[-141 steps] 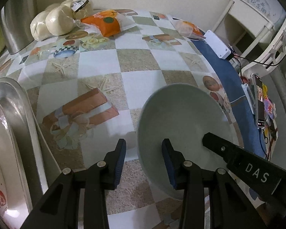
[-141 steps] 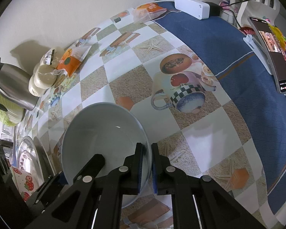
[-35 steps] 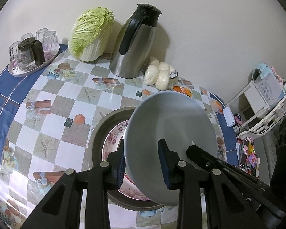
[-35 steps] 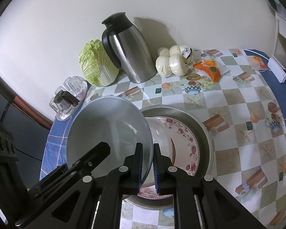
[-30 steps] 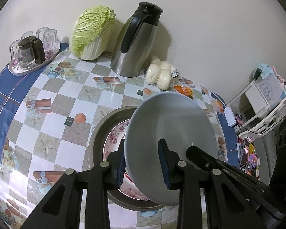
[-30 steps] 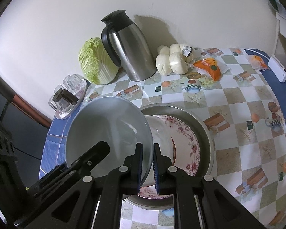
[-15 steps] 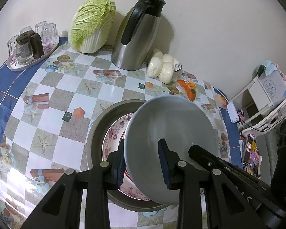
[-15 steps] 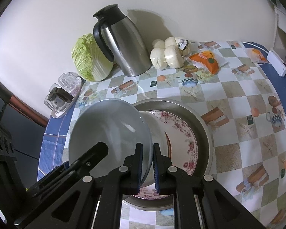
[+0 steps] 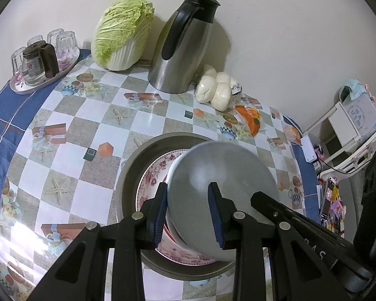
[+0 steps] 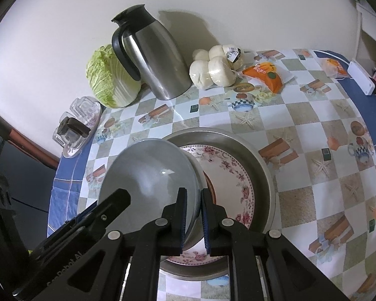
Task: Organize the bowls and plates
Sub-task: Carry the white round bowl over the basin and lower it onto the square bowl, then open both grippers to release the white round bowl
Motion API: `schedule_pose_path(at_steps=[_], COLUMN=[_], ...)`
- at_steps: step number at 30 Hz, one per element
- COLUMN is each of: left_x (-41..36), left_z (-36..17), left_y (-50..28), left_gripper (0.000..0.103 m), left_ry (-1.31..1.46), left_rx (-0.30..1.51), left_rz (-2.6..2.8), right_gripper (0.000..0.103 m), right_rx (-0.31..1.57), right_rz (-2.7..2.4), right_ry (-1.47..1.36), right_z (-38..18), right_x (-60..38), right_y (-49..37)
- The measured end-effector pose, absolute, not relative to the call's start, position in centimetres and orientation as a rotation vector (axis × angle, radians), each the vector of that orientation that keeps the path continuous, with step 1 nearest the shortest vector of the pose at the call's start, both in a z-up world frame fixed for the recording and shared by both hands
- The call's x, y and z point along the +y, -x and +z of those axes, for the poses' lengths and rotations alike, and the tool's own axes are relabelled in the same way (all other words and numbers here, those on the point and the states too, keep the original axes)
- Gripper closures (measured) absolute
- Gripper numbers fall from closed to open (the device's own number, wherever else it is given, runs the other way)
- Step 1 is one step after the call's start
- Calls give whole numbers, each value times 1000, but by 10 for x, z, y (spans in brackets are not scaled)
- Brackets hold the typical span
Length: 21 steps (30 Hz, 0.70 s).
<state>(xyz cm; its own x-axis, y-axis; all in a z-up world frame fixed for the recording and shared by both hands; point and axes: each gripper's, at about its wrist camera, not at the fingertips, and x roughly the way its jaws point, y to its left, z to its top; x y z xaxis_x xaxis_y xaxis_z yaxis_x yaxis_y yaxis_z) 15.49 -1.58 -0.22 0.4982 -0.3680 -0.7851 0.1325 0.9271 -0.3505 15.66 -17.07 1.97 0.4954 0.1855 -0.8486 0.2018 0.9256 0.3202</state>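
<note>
A grey bowl point(image 9: 223, 180) point(image 10: 150, 175) hangs tilted over a floral plate point(image 9: 153, 183) point(image 10: 228, 175) that lies in a round metal tray point(image 9: 130, 173) point(image 10: 258, 160). My right gripper point(image 10: 193, 215) is shut on the bowl's rim. My left gripper point(image 9: 188, 210) straddles the opposite rim with one finger inside the bowl and one outside; the gap looks wider than the rim. A white bowl point(image 10: 199, 173) shows under the grey one, mostly hidden.
At the back stand a steel jug point(image 9: 183, 47), a cabbage point(image 9: 122, 32), a bag of buns point(image 9: 215, 90) and a glass tray point(image 9: 37, 62). Orange snack packs point(image 10: 268, 75) and a white box point(image 10: 361, 77) lie to the right.
Both grippers carried the grey bowl from the bare table to over the tray. In the last second it has sunk lower and closer to the plate.
</note>
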Motion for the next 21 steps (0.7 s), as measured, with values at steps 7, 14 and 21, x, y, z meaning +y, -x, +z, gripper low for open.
schedule_pose_path(at_steps=[7, 14, 21], left_x=[-14, -9, -2], left_z=[2, 10, 11], left_y=[-154, -151, -150], left_gripper=[69, 55, 39], left_ry=[262, 275, 278], left_rx=[992, 967, 963], left_rz=[-304, -293, -253], right_gripper=[87, 87, 87], right_rx=[1042, 1006, 1018], right_rz=[-14, -12, -6], right_ry=[-405, -430, -442], right_z=[23, 29, 25], right_x=[-173, -184, -187], right_y=[-156, -153, -154])
